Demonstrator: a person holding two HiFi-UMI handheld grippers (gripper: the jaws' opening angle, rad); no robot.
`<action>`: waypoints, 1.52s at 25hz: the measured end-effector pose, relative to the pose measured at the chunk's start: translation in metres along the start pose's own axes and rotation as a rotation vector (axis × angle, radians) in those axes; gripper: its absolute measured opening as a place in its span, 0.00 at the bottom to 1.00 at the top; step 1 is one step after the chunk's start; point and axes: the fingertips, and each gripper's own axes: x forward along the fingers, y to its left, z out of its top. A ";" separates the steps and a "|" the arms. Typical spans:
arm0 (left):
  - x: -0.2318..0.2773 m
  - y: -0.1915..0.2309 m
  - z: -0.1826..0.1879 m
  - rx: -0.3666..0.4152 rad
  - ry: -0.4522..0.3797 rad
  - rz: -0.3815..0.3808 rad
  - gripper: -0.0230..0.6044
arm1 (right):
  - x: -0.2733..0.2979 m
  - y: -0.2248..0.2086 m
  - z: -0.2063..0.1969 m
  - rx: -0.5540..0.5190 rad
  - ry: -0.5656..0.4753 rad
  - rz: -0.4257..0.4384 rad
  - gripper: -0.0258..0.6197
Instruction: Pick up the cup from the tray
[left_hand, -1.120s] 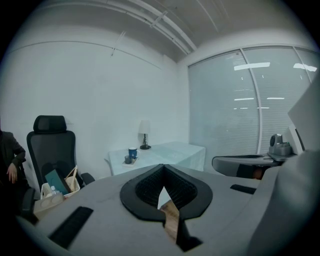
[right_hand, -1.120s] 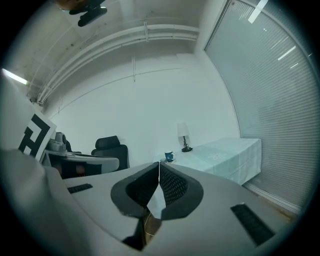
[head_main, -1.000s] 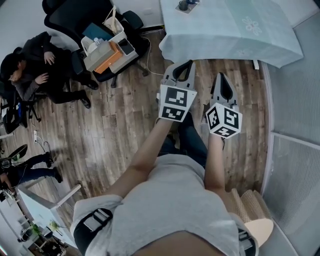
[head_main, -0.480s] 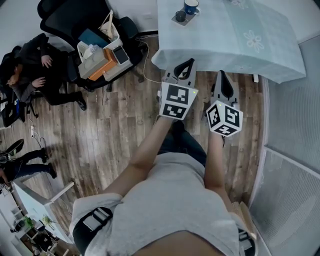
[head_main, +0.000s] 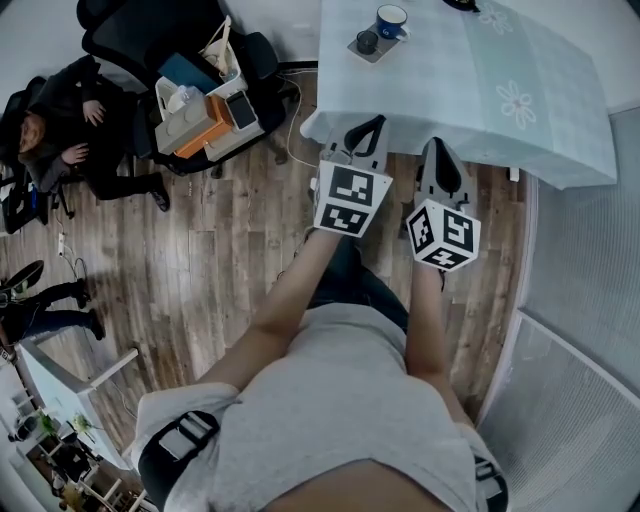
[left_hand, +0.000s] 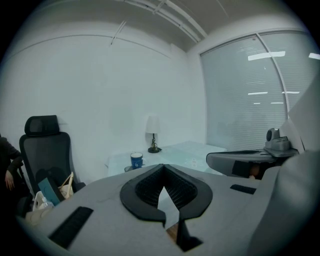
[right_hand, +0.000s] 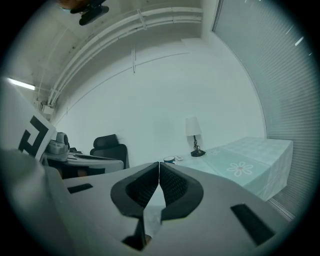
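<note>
Head view: blue, white-rimmed cup (head_main: 391, 20) on tray (head_main: 380, 55); left claw (head_main: 376, 126), right claw (head_main: 438, 146) clenched empty.

The black lamp base (head_main: 460, 4) at 12 o'clock is cut off by the top edge; the small dark round object (head_main: 367, 42) at 8 o'clock of the blue handled cup (head_main: 390, 20) is too small to identify.

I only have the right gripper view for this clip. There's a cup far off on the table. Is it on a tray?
Observer: Yes, the head view shows the blue cup on a small grey tray, beside a small dark object.
Operator: And the other gripper's jaws?
Observer: The left gripper has its jaws shut, nothing between them.
Operator: How close are both to the table?
Observer: The right gripper and the left reach only the table at its near edge, short of the tray.
</note>
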 end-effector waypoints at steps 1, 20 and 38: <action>0.005 0.004 -0.001 -0.004 0.003 0.004 0.05 | 0.007 -0.001 -0.001 0.000 0.007 0.005 0.05; 0.133 0.093 0.017 -0.040 0.024 -0.017 0.05 | 0.166 -0.040 0.004 -0.026 0.065 -0.022 0.05; 0.222 0.181 0.014 -0.054 0.082 -0.015 0.05 | 0.297 -0.050 -0.012 -0.028 0.155 0.004 0.05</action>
